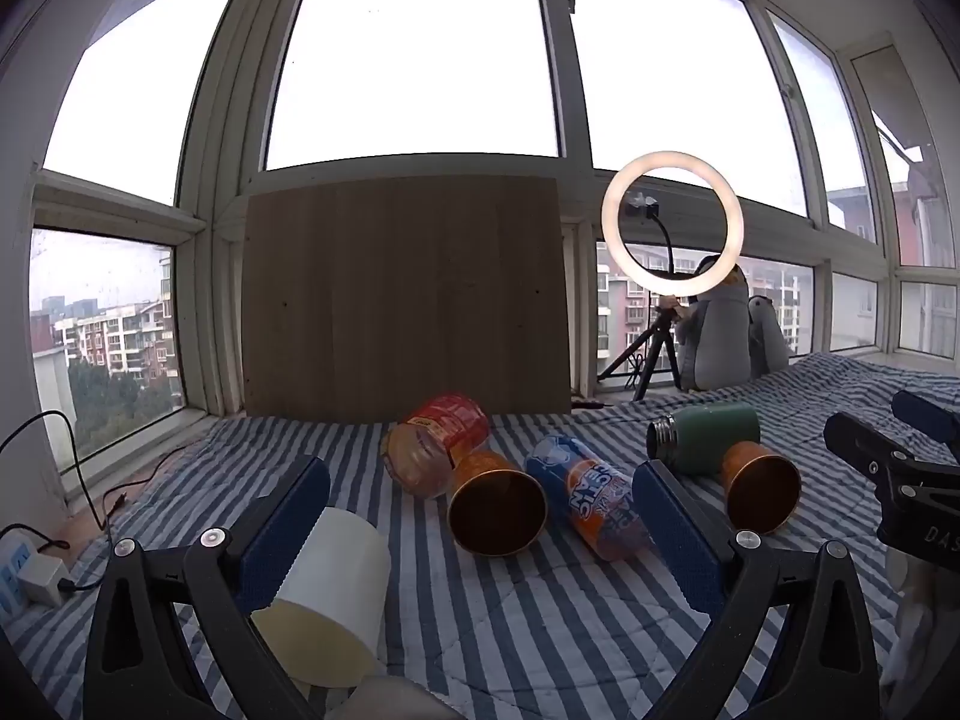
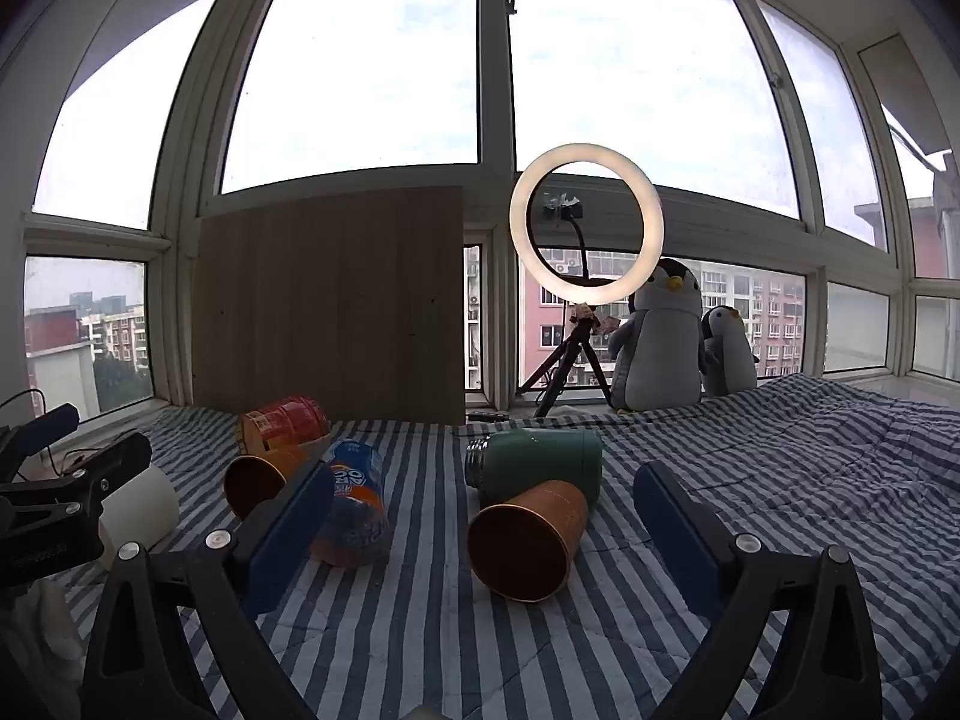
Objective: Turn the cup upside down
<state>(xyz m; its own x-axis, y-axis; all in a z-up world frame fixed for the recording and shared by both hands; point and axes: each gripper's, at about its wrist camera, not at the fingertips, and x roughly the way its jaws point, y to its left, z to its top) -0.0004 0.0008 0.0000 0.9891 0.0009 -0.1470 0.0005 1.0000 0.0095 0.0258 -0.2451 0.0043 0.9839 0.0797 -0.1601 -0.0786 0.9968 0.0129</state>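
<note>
A white cup [image 1: 327, 594] lies on its side on the striped blanket, just inside my left gripper's left finger; it also shows in the right wrist view [image 2: 141, 510]. Two copper cups lie on their sides, mouths toward me: one in the middle [image 1: 498, 504] [image 2: 255, 480], one to the right [image 1: 759, 489] [image 2: 528, 540]. My left gripper [image 1: 480, 510] is open, low over the blanket. My right gripper [image 2: 480, 510] is open, with the right copper cup lying between its fingers, untouched.
A green flask [image 1: 708, 435] [image 2: 540, 462], a blue-orange bottle [image 1: 594, 504] [image 2: 354, 510] and a red jar [image 1: 438, 444] [image 2: 288, 420] lie among the cups. A wooden board [image 1: 402, 300], a ring light on a tripod [image 2: 585, 234] and plush penguins [image 2: 660, 336] stand by the windows.
</note>
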